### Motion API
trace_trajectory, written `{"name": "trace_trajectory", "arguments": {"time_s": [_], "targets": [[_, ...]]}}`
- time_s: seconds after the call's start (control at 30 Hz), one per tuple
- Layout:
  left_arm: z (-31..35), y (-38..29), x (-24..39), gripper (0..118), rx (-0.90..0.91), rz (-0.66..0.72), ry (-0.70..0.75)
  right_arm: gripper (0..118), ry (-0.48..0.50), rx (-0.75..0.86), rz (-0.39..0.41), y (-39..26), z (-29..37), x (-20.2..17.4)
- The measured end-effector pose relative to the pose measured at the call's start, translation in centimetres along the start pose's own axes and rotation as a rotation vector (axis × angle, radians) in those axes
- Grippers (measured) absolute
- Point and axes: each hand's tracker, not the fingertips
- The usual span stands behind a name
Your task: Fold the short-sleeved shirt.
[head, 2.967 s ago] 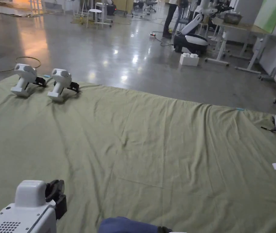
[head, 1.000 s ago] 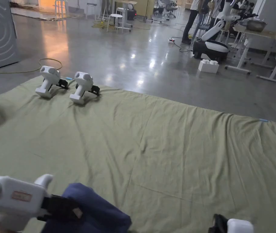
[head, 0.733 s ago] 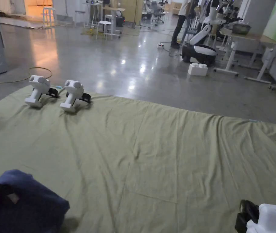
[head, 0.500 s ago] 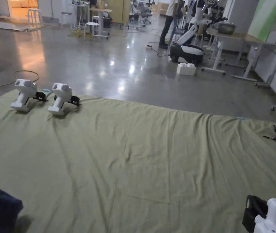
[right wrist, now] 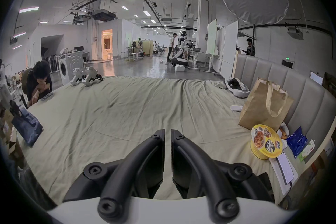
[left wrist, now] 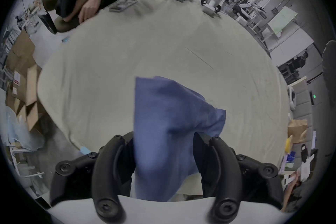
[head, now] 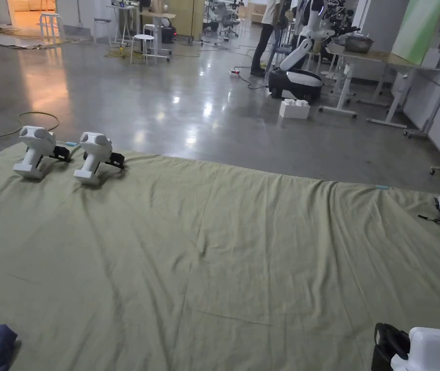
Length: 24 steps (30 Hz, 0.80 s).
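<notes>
left gripper view has the left gripper clamped on the bunched blue shirt, above the near-left edge of the green sheet. right gripper sits nearly closed, empty. laid down still bunched, the shirt could fold crooked.

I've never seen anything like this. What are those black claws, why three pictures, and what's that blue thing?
A person holds a hand tool with two black fingers in each hand. One camera sits on the person's head; one rides on each tool. The left gripper has its fingers closed on a blue shirt, bunched up, not yet folded. The right gripper is closed on nothing above the green sheet. Two spare grippers rest at the sheet's far edge.
</notes>
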Motion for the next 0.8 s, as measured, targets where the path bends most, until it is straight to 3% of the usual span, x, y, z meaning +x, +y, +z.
{"name": "trace_trajectory", "arguments": {"time_s": [0.2,0.47,0.6,0.8], "targets": [[4.7,-0.7,0.7,78,0.157,-0.039,0.130,9,0.014,0.004,-0.002,0.2,-0.2,-0.5],[5.1,-4.8,7.5,77,0.383,-0.062,-0.091,9,0.027,0.009,-0.007,-0.2,0.0,-1.6],[3.4,-7.4,13.1,77,0.463,-0.155,-0.191,9,0.033,0.009,-0.012,-0.3,0.0,-2.2],[1.6,-10.6,22.4,75,0.605,-0.226,-0.214,9,0.016,0.045,-0.018,0.3,0.0,-3.5]]}}
